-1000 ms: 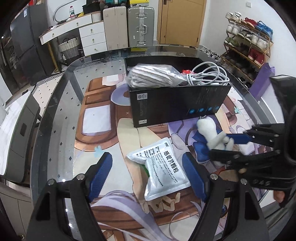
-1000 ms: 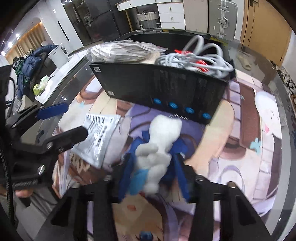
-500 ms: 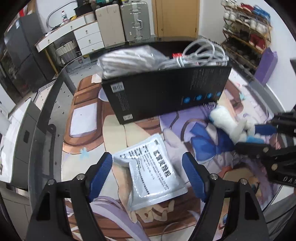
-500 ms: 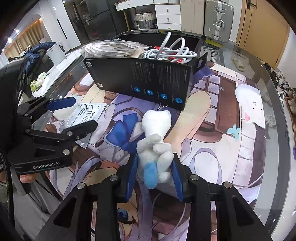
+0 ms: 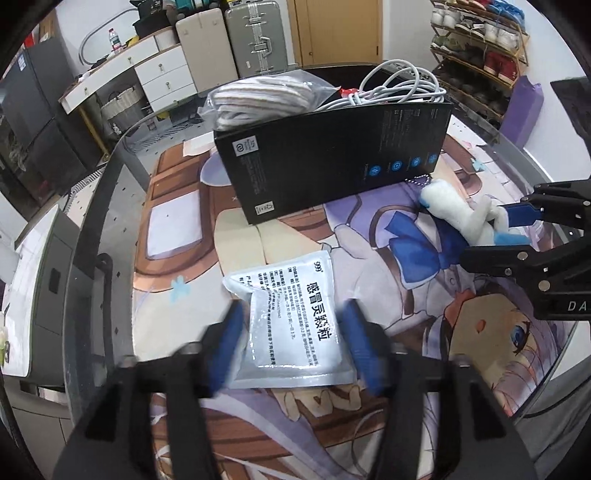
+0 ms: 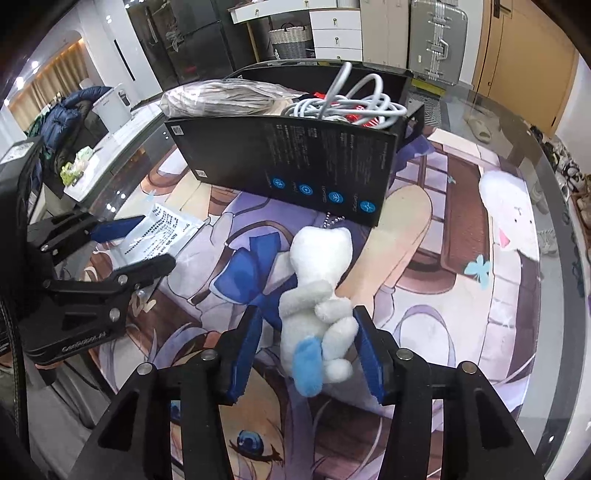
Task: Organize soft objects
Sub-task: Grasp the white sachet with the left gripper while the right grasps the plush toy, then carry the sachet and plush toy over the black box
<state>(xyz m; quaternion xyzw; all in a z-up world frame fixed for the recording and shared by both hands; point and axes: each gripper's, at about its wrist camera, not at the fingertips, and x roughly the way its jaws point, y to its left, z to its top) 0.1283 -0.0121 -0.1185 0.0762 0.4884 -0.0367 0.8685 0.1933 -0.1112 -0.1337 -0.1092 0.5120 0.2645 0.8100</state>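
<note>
1. A lived-in home, seemingly a living or entry room.
2. An open shoe rack (image 5: 476,48) full of shoes stands by the wall.
3. Two hard-shell suitcases (image 5: 236,40) are parked beside a wooden door (image 5: 334,31).
4. White drawer units (image 5: 162,74) and a wicker basket (image 5: 120,107) line the far wall.
5. A glass tabletop (image 5: 107,206) carries an anime-print mat (image 6: 461,258).
6. A blue padded jacket (image 6: 62,114) and curtains (image 6: 44,85) show beyond.
</note>
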